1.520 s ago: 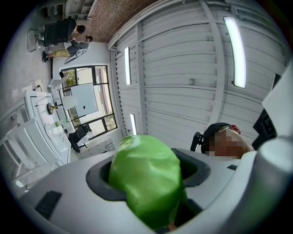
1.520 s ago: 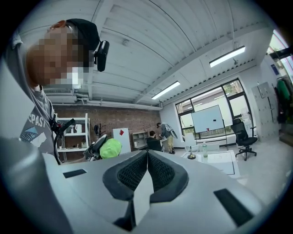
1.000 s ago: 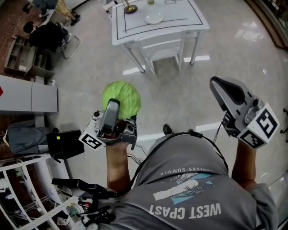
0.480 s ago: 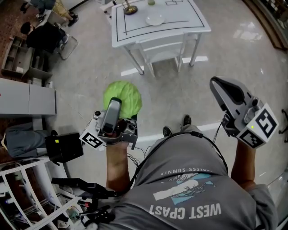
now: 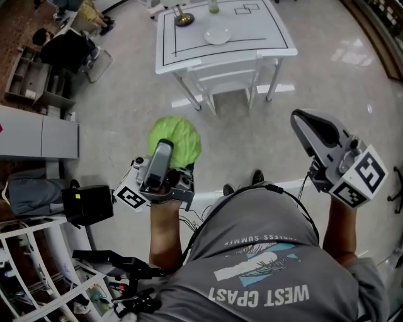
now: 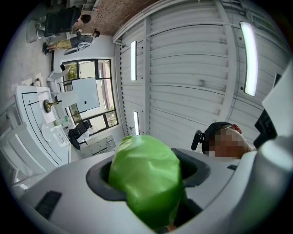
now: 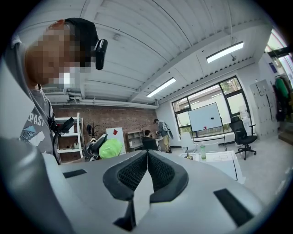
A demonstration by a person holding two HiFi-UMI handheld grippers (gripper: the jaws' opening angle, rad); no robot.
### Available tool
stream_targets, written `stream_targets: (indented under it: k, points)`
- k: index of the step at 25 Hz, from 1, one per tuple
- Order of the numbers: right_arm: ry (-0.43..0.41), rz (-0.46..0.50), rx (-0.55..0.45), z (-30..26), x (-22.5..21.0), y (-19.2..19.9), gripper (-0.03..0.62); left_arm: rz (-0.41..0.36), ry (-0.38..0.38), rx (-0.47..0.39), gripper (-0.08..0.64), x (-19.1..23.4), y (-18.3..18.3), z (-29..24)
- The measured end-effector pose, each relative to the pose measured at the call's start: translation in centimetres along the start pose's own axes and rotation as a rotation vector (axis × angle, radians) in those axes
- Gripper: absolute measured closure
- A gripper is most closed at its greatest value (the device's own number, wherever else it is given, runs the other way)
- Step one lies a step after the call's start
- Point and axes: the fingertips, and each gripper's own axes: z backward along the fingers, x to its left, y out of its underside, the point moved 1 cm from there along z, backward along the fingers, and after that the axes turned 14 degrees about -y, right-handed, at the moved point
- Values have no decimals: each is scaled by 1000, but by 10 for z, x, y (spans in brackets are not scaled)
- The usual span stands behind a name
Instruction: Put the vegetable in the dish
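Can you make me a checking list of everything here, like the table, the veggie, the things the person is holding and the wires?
Surface: white table with black lines, ahead across the shiny floor.
Job's things: green cabbage carried in the air; white dish on the table, looks empty.
Clutter: brass object and green bottle on the table near the dish.
Grippers: left hand-held gripper shut on the cabbage; right hand-held gripper shut, nothing in it.
Cables: black cable across the person's grey shirt.
Surroundings: white rack, grey cabinet.
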Motion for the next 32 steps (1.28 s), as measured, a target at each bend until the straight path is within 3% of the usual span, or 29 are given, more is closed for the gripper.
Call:
stream_targets:
  k: [6, 10, 22, 32]
  points:
    - [-50, 16, 14, 8, -34, -7, 586, -54, -3, -35, 255, 4, 5, -30]
    - [-64, 7, 35, 5, -47, -2, 586, -40, -27, -36, 255, 19, 8, -37]
    - [25, -37, 13, -31, -105, -13, 586, -3, -8, 54, 255, 67, -34, -97]
    - [70, -49, 12, -70, -141, -13, 586, 22, 0, 87, 255, 106, -70, -115]
